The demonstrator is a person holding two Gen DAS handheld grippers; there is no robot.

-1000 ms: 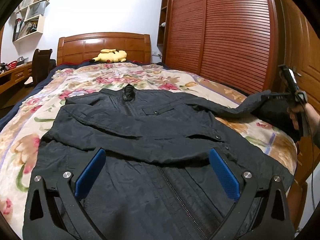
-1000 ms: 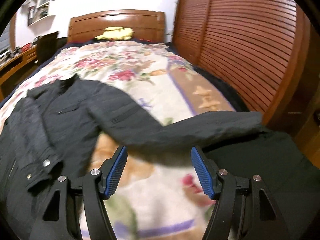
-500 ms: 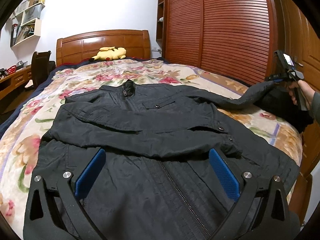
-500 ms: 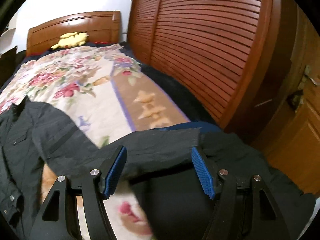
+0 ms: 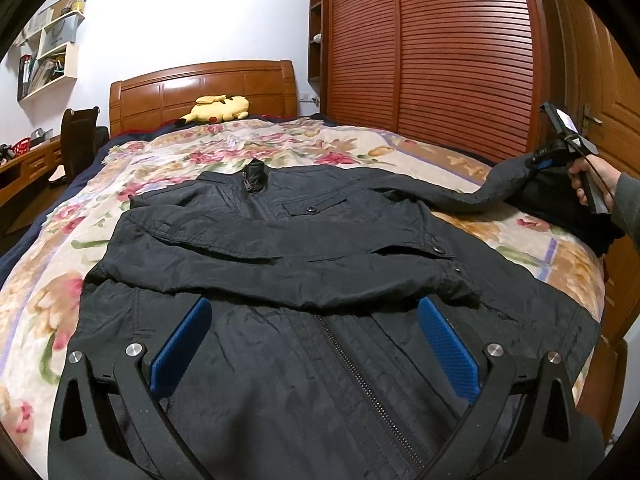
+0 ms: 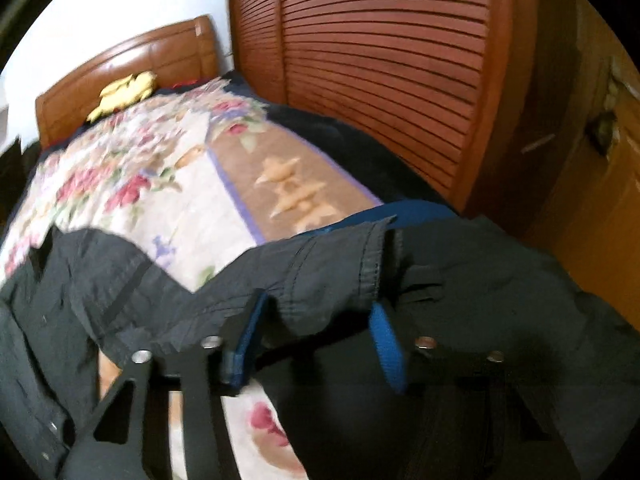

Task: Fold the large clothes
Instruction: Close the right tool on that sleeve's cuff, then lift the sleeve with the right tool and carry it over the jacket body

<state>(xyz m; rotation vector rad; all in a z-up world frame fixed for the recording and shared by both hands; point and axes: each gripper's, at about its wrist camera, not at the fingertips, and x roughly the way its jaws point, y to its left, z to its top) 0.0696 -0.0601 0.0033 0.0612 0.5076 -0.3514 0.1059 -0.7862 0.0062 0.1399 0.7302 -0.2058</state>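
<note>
A black jacket is spread front-up on the bed, collar toward the headboard, zipper closed, so that its panels can be folded flat. One sleeve is already laid across the chest, which suggests that the sleeve step is half done. The other sleeve is drawn out toward the wardrobe side, its cuff lifted off the quilt, presumably so it can be carried over the body in turn.

The right gripper is seen closing on that cuff: the cloth is bunched between its jaws, and the blue pads appear to be pressed into it. It is pointed downward over the bed's edge, held by a hand with a grey sleeve behind it.

The left gripper is hovered low over the jacket's lower front, angled gently down, its jaws wide and nothing gripped between them.
</note>
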